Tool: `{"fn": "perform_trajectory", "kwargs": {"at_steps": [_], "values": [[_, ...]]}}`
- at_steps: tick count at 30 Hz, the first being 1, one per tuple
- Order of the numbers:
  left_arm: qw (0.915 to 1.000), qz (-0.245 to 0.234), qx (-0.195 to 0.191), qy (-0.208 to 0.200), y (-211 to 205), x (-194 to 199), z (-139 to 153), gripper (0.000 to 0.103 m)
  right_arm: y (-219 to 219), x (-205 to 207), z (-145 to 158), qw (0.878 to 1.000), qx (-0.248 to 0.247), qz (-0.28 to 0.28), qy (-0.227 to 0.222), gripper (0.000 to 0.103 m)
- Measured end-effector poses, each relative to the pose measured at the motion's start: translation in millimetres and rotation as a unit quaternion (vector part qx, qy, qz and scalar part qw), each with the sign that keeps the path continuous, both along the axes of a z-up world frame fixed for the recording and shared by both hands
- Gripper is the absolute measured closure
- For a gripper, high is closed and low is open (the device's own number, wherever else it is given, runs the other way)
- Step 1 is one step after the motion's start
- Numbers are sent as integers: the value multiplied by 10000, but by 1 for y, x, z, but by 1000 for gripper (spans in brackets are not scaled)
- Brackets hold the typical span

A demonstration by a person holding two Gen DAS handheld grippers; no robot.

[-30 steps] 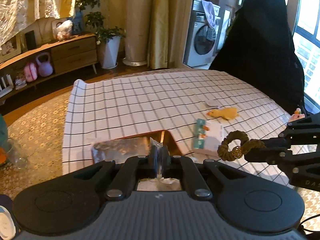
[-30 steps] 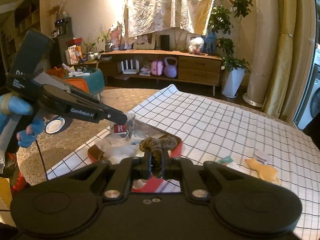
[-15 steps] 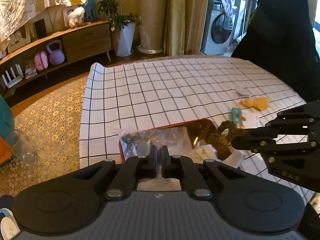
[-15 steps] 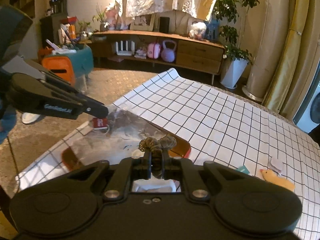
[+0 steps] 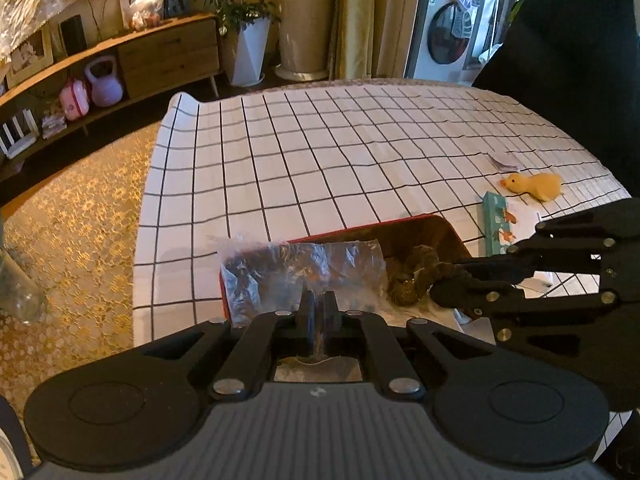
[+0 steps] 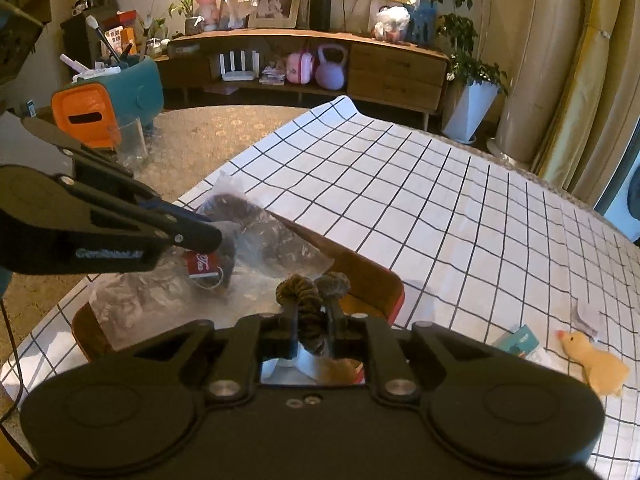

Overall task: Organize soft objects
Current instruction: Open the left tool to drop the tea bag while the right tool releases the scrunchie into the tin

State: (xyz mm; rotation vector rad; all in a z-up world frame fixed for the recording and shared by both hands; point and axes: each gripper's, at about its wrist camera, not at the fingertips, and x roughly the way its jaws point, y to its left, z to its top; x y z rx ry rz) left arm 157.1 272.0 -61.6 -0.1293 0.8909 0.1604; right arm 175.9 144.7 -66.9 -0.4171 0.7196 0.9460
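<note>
My left gripper (image 5: 318, 300) is shut on a clear plastic bag (image 5: 304, 272) with dark contents and holds it over the brown tray with a red rim (image 5: 436, 228). My right gripper (image 6: 313, 312) is shut on a brown velvet scrunchie (image 6: 310, 286) and holds it over the same tray (image 6: 368, 276). In the left wrist view the scrunchie (image 5: 414, 278) hangs from the right gripper (image 5: 442, 288) right beside the bag. In the right wrist view the left gripper (image 6: 212, 236) pinches the bag (image 6: 248, 236) near a red label (image 6: 202, 264).
A yellow plush duck (image 5: 534, 186) (image 6: 596, 364) lies on the checked tablecloth (image 5: 360, 152) to the right, next to a teal card packet (image 5: 496, 220) and a small pale scrap (image 5: 505, 162). White soft items lie in the tray under the grippers. The table's left edge drops to the carpet.
Both grippers moved in over the tray and lower. The scrunchie went from above the card packet to beside the bag. The bag stays held.
</note>
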Motion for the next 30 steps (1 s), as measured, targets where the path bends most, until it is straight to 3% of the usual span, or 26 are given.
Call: {"fn": "perform_trajectory", "kwargs": {"at_steps": [12, 17, 30], "values": [[10000, 37, -30, 87, -4, 4, -15, 99, -4, 2, -11, 9997, -116, -109, 175, 84], [10000, 82, -18, 30, -6, 1, -14, 99, -7, 4, -8, 9993, -60, -263, 277, 72], [9998, 158, -89, 2, -14, -8, -6, 97, -27, -8, 8, 9991, 191, -204, 327, 59]]}}
